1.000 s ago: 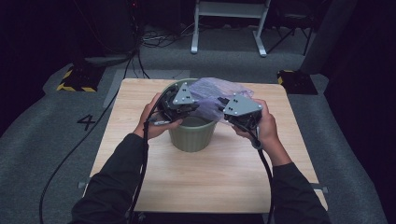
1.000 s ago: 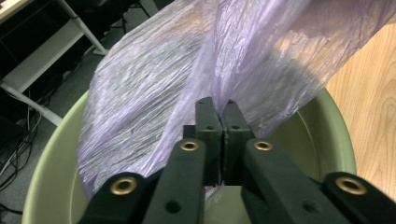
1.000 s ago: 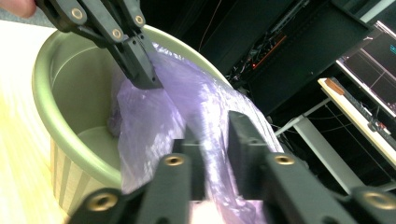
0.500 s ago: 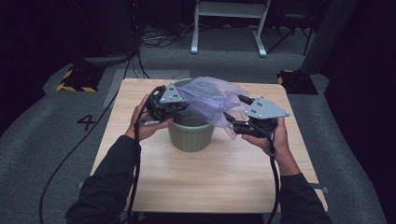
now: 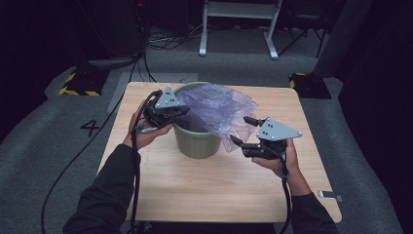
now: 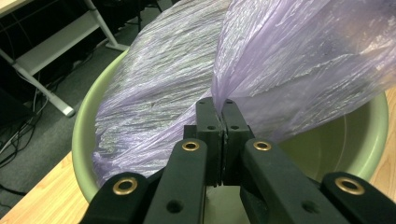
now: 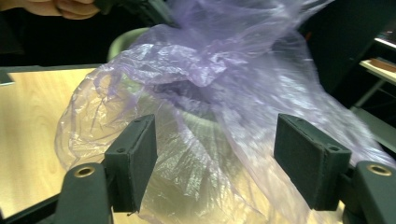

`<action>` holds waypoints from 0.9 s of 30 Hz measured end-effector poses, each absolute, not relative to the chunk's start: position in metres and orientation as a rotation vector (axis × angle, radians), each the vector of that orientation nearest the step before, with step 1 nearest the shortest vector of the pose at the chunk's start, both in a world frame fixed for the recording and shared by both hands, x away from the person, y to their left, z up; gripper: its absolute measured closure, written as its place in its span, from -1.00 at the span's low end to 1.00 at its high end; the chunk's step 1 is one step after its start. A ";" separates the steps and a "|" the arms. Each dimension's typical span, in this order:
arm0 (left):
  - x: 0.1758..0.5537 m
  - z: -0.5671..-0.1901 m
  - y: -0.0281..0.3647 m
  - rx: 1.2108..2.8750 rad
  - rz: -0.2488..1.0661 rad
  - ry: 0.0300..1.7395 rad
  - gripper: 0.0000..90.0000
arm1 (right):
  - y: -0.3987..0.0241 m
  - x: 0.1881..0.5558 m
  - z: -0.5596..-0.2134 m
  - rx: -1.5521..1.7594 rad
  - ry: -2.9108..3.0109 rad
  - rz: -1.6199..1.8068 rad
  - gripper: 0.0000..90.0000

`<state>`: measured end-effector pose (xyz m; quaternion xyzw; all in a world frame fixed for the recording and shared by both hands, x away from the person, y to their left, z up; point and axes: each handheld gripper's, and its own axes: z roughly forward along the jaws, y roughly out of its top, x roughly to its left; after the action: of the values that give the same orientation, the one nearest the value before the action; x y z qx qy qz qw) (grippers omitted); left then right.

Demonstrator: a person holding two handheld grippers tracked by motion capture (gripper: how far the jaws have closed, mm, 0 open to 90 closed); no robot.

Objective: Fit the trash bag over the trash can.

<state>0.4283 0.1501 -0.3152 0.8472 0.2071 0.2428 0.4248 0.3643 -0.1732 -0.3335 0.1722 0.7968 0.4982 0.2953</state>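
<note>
The thin, crinkly lilac plastic bag is light, limp and slippery; left tongs pinch its edge over the round green plastic bin; right tongs, just spread, frame loose film; grip bunched hem.

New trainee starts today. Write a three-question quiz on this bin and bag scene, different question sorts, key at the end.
1. True or false: the left gripper has its fingers shut on the purple bag.
2. Multiple choice: the right gripper is A) shut on the bag, B) open with the film loose in front of it, C) gripping the green bin.
3. Fill in: the bin stands on a ____ table.

Key: 1 true, it pinches the bag at the bin's rim. 2 B, its fingers have just been opening and stand apart, pressing nothing. 3 wooden.
</note>
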 end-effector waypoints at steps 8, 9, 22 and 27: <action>0.424 -0.319 0.157 2.111 0.608 0.529 0.94 | -0.158 0.350 -0.341 0.399 2.148 1.387 -0.34; 0.423 -0.320 0.158 2.112 0.607 0.530 0.92 | -0.155 0.348 -0.343 0.381 2.155 1.380 -0.30; 0.405 -0.321 0.170 2.027 0.611 0.550 0.33 | -0.137 0.359 -0.365 0.352 2.180 1.345 0.85; 0.387 -0.321 0.168 1.975 0.648 0.552 -0.33 | -0.134 0.360 -0.365 0.348 2.169 1.347 0.97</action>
<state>0.3875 0.1679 -0.3213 0.8080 0.2259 0.2650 0.4753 0.3600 -0.1343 -0.3648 0.1298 0.8083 0.5021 0.2787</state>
